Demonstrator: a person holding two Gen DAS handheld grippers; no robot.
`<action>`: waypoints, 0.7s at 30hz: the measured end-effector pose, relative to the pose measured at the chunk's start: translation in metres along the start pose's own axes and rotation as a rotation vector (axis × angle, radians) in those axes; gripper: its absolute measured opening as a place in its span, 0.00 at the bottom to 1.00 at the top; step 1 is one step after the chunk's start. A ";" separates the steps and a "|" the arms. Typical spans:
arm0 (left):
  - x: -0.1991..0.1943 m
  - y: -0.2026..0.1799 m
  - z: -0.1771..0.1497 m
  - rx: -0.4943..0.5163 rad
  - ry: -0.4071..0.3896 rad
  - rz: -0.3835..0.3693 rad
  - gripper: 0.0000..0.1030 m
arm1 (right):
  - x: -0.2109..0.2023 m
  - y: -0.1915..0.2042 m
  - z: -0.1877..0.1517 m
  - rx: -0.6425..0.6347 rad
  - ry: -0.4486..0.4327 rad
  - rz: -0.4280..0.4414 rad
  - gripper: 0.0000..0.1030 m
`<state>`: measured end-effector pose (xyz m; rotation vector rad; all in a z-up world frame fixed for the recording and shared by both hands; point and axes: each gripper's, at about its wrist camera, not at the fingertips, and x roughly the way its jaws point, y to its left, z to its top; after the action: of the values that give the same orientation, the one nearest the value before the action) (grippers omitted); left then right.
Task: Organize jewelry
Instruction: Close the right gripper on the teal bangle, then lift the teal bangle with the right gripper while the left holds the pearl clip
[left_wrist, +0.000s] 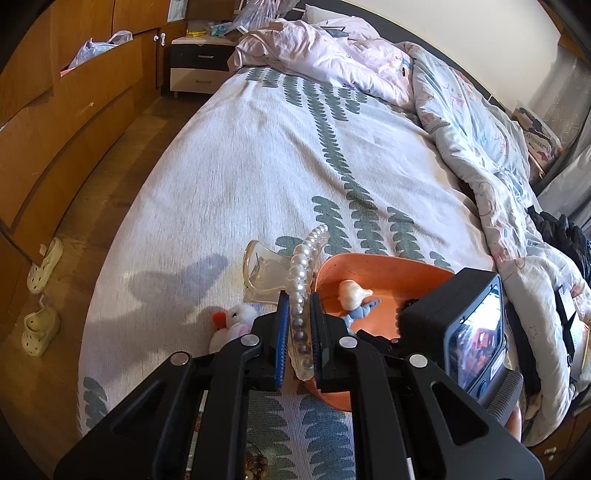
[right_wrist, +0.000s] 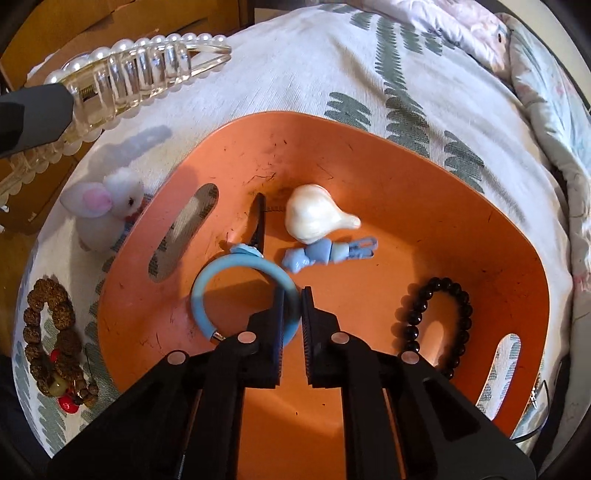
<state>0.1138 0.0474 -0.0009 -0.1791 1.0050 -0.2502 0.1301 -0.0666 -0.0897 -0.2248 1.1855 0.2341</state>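
tray: one orange plastic tray (right_wrist: 369, 155), glossy, rounded, two slot handles, scuffed and hair-flecked; centre of right wrist view, lower right in left wrist view, on the bed
left gripper: (left_wrist: 297, 302) jaws narrow, clamped on one clear plastic hair claw (left_wrist: 303, 273) lined with pearl beads; claw held above the bedspread, left of the tray
right gripper: (right_wrist: 293, 295) jaws narrow, pinching the rim of one smooth light-blue bracelet (right_wrist: 201, 291) inside the tray; metal clasp at its lower end
in tray: one pearly white shell-shaped clip (right_wrist: 314, 219); one blue plastic bead charm (right_wrist: 325, 254); one black glossy bead bracelet (right_wrist: 439, 317); one black clip (right_wrist: 256, 221), partly hidden by the bracelet
on bedspread: one fluffy white rabbit toy (right_wrist: 107, 210), pink ears; one rough brown seed-bead bracelet (right_wrist: 51, 339) with red beads, left edge
second claw: clear, flat, behind the pearl one (left_wrist: 260, 271), partly hidden
bedspread: woven white, grey-green leaf print (left_wrist: 258, 166)
cut off: tray's near rim behind gripper arms
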 end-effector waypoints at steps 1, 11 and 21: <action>0.000 0.000 0.000 0.000 0.000 0.000 0.10 | -0.003 -0.002 0.000 0.008 -0.011 0.003 0.09; 0.002 0.003 0.001 -0.004 0.003 0.010 0.10 | -0.053 -0.033 0.007 0.106 -0.123 0.096 0.08; 0.007 0.006 0.003 -0.002 -0.002 0.038 0.10 | -0.108 -0.073 0.008 0.207 -0.258 0.150 0.08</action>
<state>0.1207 0.0518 -0.0062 -0.1620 1.0059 -0.2146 0.1202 -0.1410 0.0170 0.0745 0.9617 0.2611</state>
